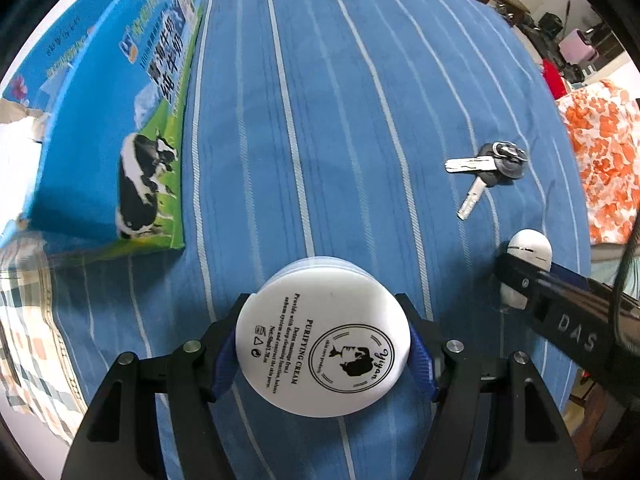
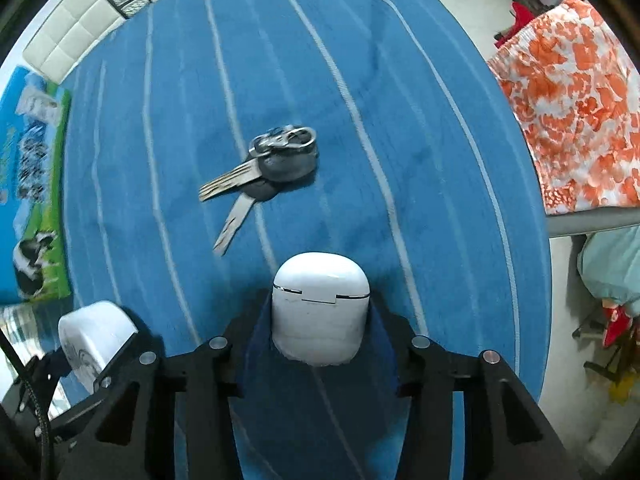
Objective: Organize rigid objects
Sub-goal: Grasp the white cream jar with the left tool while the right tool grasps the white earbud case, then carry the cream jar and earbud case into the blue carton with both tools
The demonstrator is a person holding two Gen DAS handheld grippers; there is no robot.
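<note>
Milk carton [image 1: 116, 120] lies at the left edge of the striped cloth [image 1: 320, 100], keys [image 1: 486, 170] mid-cloth toward the right edge. Left gripper [image 1: 323, 350] clamped on a cream jar [image 1: 322, 340]; right gripper [image 2: 320, 328] pinching a white earbud case [image 2: 320, 304], near edge.

Blue white-striped cloth [image 1: 320, 120] covers table; orange-floral fabric [image 2: 568, 112] at right; white tufted seat [image 2: 80, 28] behind.

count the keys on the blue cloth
2 blades show, fanned from one bunch of keys lying loose on the cloth, beyond the white case in the right gripper. More may be hidden under the ring and fob.
</note>
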